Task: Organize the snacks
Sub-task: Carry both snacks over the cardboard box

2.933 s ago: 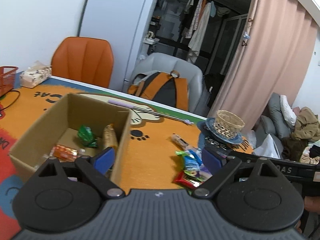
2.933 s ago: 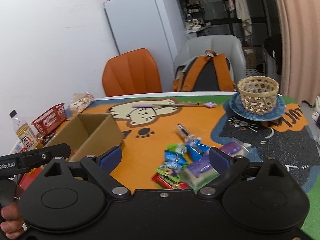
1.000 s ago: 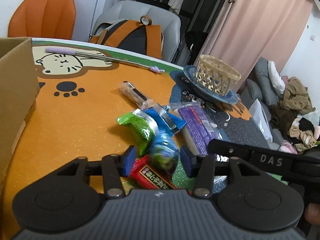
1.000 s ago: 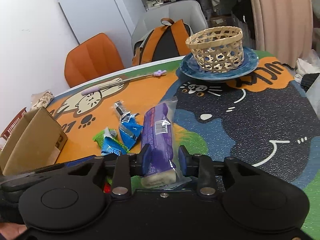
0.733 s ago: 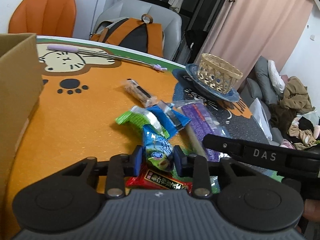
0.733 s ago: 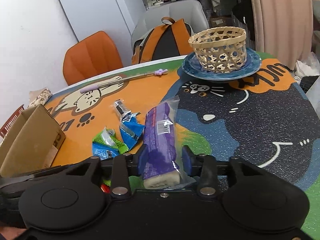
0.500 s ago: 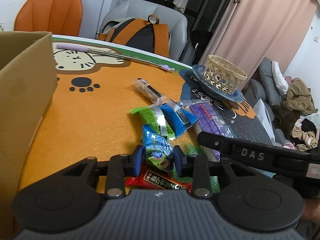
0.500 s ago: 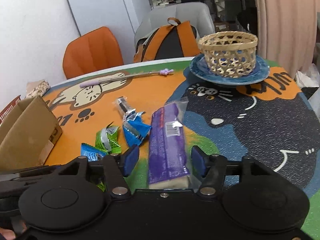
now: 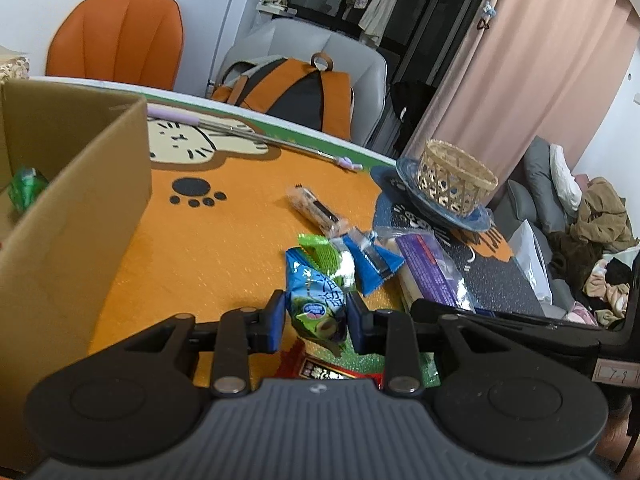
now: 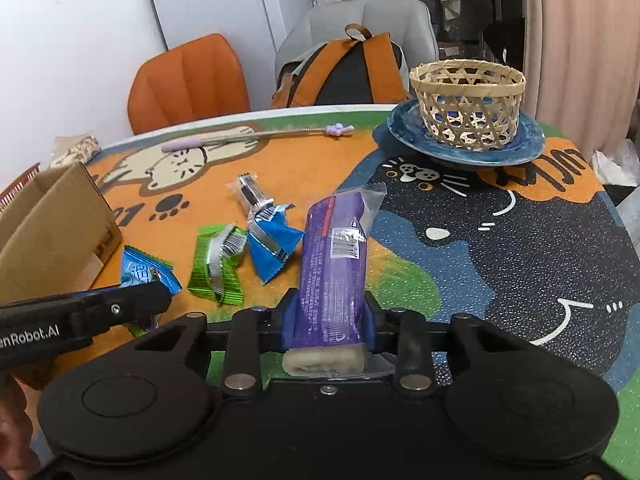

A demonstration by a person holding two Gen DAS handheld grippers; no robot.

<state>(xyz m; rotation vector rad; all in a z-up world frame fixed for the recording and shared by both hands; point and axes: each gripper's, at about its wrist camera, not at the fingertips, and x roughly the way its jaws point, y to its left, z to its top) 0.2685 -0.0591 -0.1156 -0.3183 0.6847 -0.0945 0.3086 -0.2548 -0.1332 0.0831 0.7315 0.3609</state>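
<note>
Pickup step, both sides loaded.

Left wrist view: left tongs (image 9: 316, 316) clenched on blue-green snack packet (image 9: 318, 300), held level just above the bench (image 9: 208, 248). Cardboard box (image 9: 80, 184) stands near, left. Next move probably calls for carrying over its wall.

Right wrist view: right tongs (image 10: 328, 316) grasp purple snack bar (image 10: 334, 264), pointing forward, low.

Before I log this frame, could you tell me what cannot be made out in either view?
- Cardboard box contents: left view, its near wall hides all but a green packet.
- Red packet: left tongs and blue-green packet cover it.
- Purple bar print: too small.
</note>
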